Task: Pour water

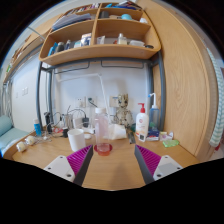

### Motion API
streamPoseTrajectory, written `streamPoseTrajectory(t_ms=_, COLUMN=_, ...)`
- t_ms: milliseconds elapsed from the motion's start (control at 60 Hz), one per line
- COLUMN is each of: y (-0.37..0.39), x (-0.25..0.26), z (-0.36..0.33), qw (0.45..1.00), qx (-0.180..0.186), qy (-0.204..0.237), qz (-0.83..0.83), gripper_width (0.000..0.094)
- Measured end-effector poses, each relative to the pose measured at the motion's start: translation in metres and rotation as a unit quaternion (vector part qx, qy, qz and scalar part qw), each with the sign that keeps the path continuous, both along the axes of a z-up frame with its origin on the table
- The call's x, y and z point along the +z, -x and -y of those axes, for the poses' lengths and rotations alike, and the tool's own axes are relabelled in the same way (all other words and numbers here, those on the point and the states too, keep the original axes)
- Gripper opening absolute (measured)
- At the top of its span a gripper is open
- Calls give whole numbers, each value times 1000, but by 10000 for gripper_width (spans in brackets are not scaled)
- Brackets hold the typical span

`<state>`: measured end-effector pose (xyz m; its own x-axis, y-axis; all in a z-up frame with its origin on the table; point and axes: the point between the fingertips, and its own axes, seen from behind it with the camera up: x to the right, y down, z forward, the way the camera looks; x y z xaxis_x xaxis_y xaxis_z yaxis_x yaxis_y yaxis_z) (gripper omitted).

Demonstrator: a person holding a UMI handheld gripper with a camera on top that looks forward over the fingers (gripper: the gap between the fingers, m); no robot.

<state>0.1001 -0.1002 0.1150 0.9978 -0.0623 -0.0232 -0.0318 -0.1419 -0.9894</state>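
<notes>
A clear plastic bottle (pixel 103 129) with a red base stands upright on the wooden desk (pixel 112 163), just ahead of my fingers and a little left of the midline. A white cup (pixel 77 139) stands to its left. My gripper (pixel 108 165) is open and empty; its magenta pads (pixel 148 158) sit wide apart with bare desk between them. The bottle is beyond the fingertips, not between them.
A white pump bottle with a red label (pixel 142 124) and a spray bottle (pixel 154 112) stand to the right. A small figurine (pixel 121 107) and clutter line the back wall. Wooden shelves (pixel 100 50) hang above. A green item (pixel 171 142) lies at the right.
</notes>
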Motion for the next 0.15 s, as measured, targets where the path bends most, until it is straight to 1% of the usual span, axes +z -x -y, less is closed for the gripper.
streamPoseTrajectory(t_ms=150, y=-6, x=4, z=6, qw=1000, qx=-8, qy=-10, qz=-8, gripper_width=860)
